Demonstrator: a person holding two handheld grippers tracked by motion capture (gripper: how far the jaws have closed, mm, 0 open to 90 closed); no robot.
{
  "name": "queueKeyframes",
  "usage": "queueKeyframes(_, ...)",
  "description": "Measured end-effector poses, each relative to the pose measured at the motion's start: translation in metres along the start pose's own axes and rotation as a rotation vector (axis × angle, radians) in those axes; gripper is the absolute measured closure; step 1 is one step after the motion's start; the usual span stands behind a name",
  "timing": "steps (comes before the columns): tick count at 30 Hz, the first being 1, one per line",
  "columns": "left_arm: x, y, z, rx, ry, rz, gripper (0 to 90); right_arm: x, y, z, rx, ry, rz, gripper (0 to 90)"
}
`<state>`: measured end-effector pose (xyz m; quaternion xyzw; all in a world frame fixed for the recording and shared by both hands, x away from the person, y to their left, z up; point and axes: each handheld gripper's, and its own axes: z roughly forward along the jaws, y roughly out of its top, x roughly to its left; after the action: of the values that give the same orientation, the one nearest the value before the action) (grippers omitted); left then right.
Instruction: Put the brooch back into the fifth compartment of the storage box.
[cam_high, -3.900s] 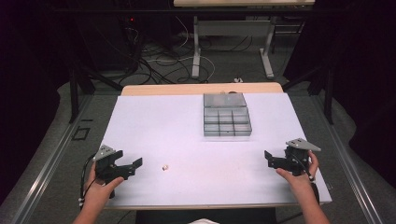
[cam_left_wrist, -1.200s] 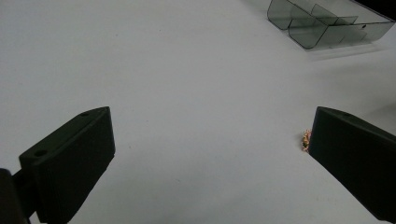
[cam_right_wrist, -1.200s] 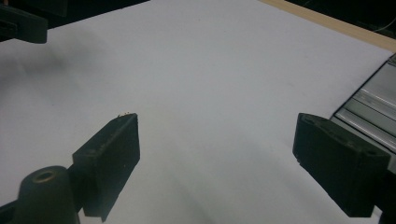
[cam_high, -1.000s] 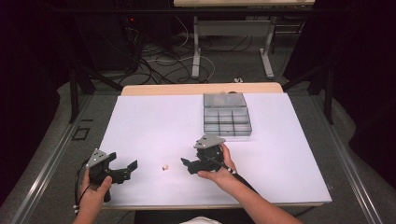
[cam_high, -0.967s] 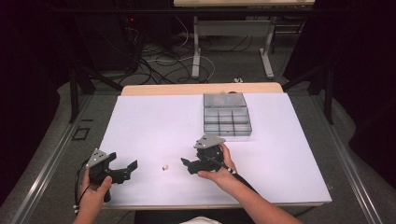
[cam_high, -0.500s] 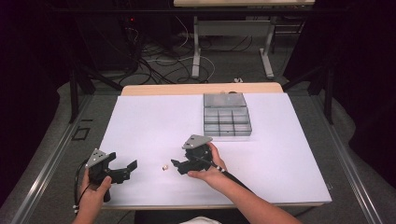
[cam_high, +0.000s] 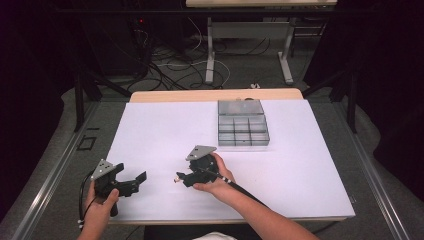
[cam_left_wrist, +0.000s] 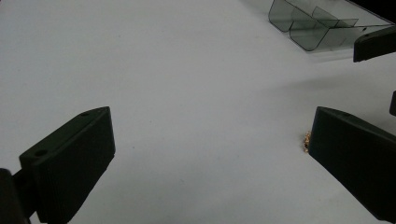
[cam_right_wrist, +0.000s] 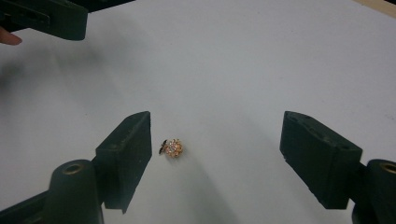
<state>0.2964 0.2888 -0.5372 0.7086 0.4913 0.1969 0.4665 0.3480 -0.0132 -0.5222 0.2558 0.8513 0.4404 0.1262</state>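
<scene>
A tiny gold jewelled piece (cam_right_wrist: 172, 148) lies on the white table top (cam_high: 160, 130). My right gripper (cam_right_wrist: 217, 136) is open and low over it, the piece sitting between the jaws and close to the left one. In the high view the right gripper (cam_high: 181, 177) points left, with the piece (cam_high: 176, 179) at its tips. My left gripper (cam_high: 139, 180) is held near the front left corner, open, with nothing in it. In the left gripper view its jaws (cam_left_wrist: 210, 140) stand wide apart, and the gold piece (cam_left_wrist: 306, 140) peeks out beside the right jaw.
A clear grey compartment box (cam_high: 243, 124) stands at the back of the table, right of centre, and appears at a corner of the left gripper view (cam_left_wrist: 317, 23). Cables and desk legs (cam_high: 210, 50) lie on the floor beyond the far edge.
My right gripper has travelled from the table's right side leftward to the gold piece and now straddles it. The left gripper drifted slightly toward the front left and has held still since.
</scene>
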Motion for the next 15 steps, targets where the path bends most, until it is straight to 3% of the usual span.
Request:
queueKeyframes(13,0.0,0.0,0.0,0.0,0.0,0.001,0.7,-0.002,-0.002,0.018,0.03,0.017,-0.005,29.1)
queueKeyframes(15,0.001,0.0,0.0,0.002,-0.001,0.0,0.7,-0.002,-0.003,0.022,0.032,0.027,0.005,34.6)
